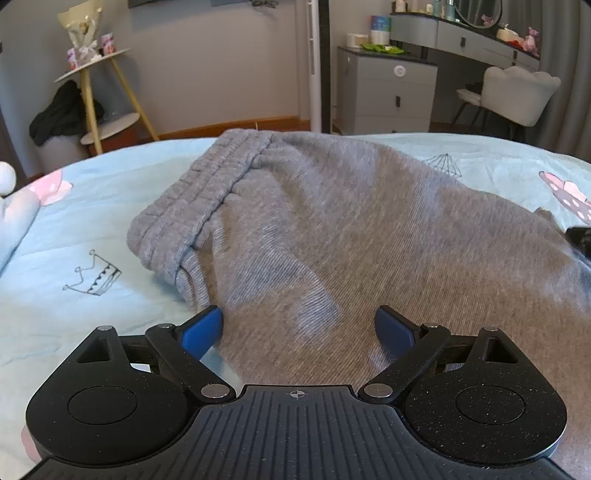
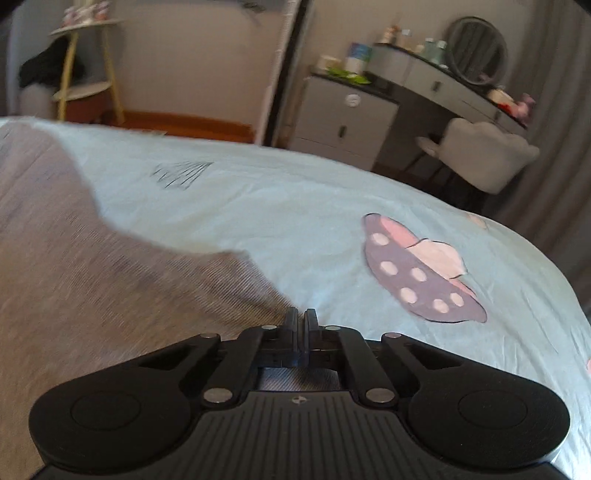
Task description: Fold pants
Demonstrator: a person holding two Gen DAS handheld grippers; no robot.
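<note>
Bedroom — bed (image 1: 110, 206), dressing table (image 1: 461, 35)

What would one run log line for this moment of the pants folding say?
stage: mid-fold | pants: grey, on bed sheet | left gripper: open over fabric | right gripper: shut at pants edge, grip unclear

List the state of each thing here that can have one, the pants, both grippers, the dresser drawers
Grey pants: folded over, lying on the bed sheet, waistband doubled.
Left gripper: open, blue pads apart over the fabric.
Right gripper: shut, nothing visibly between its fingers, at the pants' edge.
Dresser drawers: closed.
</note>
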